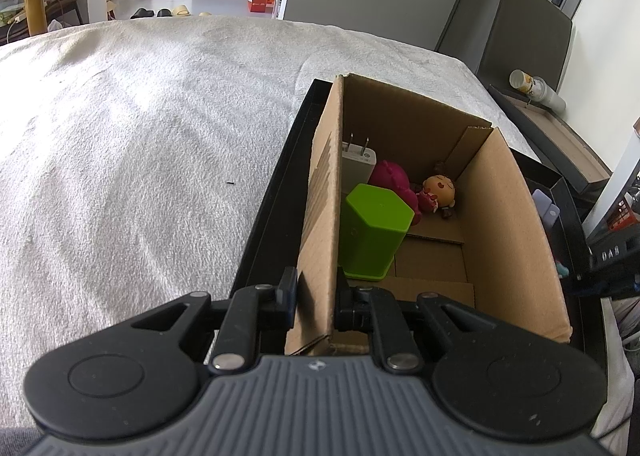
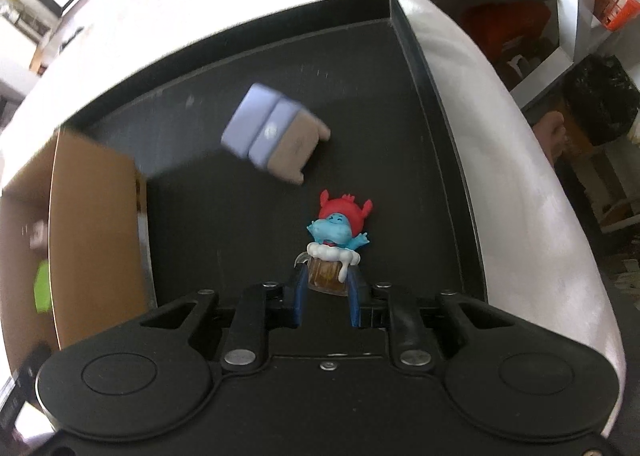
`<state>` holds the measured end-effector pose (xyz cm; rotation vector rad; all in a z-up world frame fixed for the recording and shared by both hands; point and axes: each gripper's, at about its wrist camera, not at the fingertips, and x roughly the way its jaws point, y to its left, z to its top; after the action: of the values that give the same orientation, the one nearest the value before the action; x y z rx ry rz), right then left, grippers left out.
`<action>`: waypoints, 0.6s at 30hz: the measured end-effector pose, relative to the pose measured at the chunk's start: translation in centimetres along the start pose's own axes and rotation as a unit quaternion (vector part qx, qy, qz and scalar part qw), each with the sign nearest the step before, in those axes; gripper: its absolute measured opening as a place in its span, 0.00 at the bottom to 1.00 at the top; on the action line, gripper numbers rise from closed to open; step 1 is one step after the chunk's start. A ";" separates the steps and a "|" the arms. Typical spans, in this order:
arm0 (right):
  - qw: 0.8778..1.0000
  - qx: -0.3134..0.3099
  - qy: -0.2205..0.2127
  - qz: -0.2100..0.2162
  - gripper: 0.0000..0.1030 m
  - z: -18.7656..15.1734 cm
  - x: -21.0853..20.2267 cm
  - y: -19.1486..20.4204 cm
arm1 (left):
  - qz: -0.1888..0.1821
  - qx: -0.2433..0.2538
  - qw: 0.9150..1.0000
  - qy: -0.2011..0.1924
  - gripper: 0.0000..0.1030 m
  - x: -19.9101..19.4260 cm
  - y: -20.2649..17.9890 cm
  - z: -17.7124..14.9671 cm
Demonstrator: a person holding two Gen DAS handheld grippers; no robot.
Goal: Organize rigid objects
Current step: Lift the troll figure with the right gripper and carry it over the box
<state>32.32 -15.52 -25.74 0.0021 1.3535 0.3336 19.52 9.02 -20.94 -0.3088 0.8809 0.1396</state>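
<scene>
A tray [image 1: 276,192] lies on the cloth-covered worktop [image 1: 140,136], toward its right edge. A cardboard box [image 1: 516,224] stands in the tray's left part. Inside the box, a plug adapter [image 1: 358,166] leans against the left wall; a hexagonal cup [image 1: 372,232] stands in front of it, and a soft toy [image 1: 390,178] lies behind the cup. A doll [image 1: 438,192] lies in the far right corner of the box, just beside the soft toy.

In the tray to the right of the box [image 2: 96,224], a miniature bed [image 2: 272,136] lies near the middle of the tray floor [image 2: 360,76]. In front of it, apart, is a small figurine in a mug [image 2: 334,248].
</scene>
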 end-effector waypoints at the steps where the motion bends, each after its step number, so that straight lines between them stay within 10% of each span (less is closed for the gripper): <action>1: 1.000 -0.006 0.002 -0.002 0.20 -0.3 -0.1 0.0 | 0.000 0.000 1.000 0.000 0.14 0.0 0.0 0.0; 14: 0.997 -0.061 0.026 -0.033 0.21 -1.8 -0.9 0.0 | 0.000 0.000 1.000 0.001 0.14 0.0 -0.1 0.0; 18: 0.998 -0.054 0.015 -0.041 0.36 -1.5 -1.6 -0.2 | 0.000 0.000 1.000 0.001 0.14 0.0 -0.1 0.0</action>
<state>30.64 -16.42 -24.56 -0.1487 1.3598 0.3387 19.52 8.91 -20.88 -0.3095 0.8833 0.1399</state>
